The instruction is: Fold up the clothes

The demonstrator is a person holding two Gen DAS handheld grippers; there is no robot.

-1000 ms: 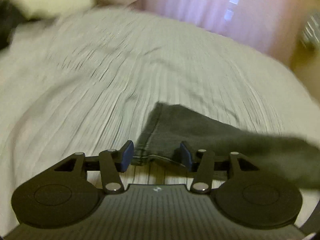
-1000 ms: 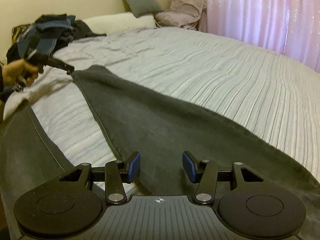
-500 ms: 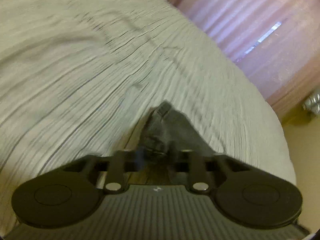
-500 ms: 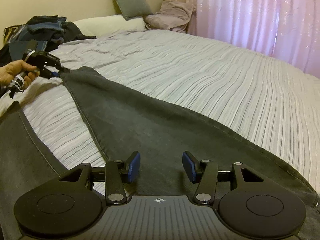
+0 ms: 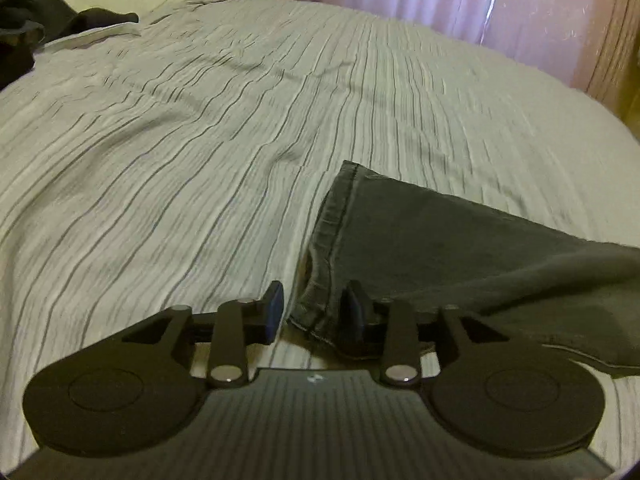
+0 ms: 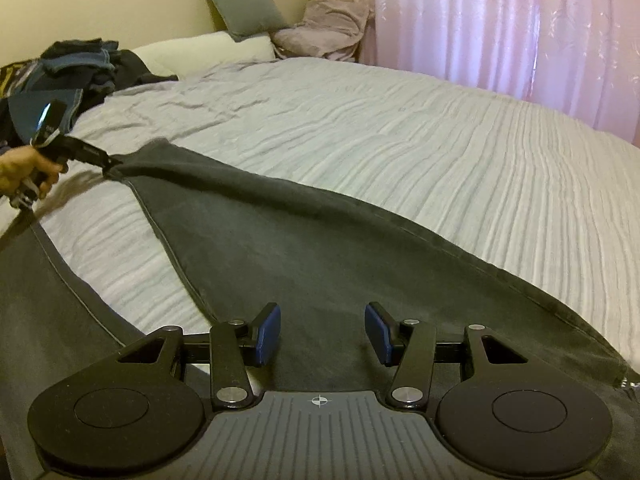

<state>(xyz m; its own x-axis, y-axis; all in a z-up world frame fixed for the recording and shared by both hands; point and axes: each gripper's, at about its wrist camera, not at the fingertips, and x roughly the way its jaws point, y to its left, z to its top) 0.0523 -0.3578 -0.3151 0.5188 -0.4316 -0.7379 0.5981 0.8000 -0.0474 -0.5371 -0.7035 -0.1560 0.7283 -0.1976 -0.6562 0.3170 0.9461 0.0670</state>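
Dark grey denim trousers spread flat across a bed with a pale grey striped cover, one leg running from near the right wrist camera toward the far left. Left hand-held gripper parted a little, hem corner of the trouser leg lying between the blue-padded fingers, seemingly not pinched; in the right wrist view, seen at the far end of that leg, gripped by a person's hand. Right hand-held gripper wide open, empty, hovering over the dark cloth. Heap of dark blue clothes beside a cream pillow at the head of the bed; pink curtains behind.
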